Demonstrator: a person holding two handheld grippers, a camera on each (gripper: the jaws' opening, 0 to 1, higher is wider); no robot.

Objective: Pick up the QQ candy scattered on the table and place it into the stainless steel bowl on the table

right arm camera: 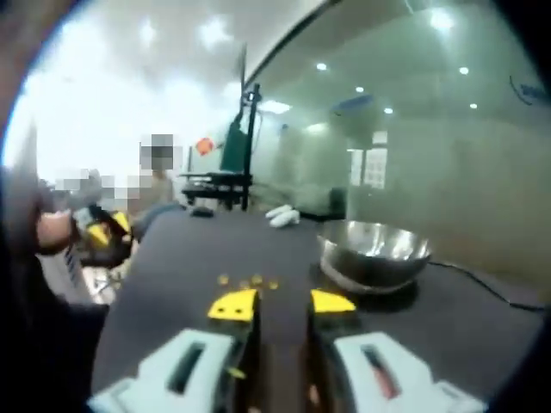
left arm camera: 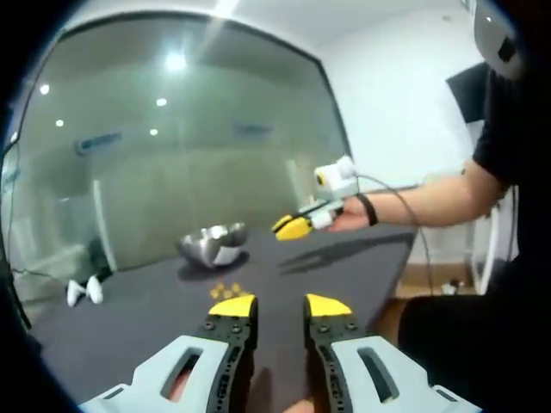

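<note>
- Nearest in left gripper view: left gripper (left arm camera: 280, 306), yellow-tipped black fingers (left arm camera: 233, 306) on pale grey bodies, parted, nothing between them.
- Just beyond the tips: QQ candy (left arm camera: 225, 290), a small cluster of amber bits on the dark matte table (left arm camera: 344, 267).
- Farther back: stainless steel bowl (left arm camera: 213, 243), round, shiny, resting on the table, apart from the candy.
- To the right, above the table: right gripper (left arm camera: 291, 227) held in a hand (left arm camera: 349, 219); tips appear together, nothing seen held.
- Open dark tabletop between candy and near edge; glass wall (left arm camera: 189, 138) behind the far edge.
- Right gripper view: own yellow tips (right arm camera: 280, 305) close together yet with a gap, empty; candy (right arm camera: 248, 281) just ahead, bowl (right arm camera: 375, 252) to the right, cable (right arm camera: 482, 284) trailing past it.
</note>
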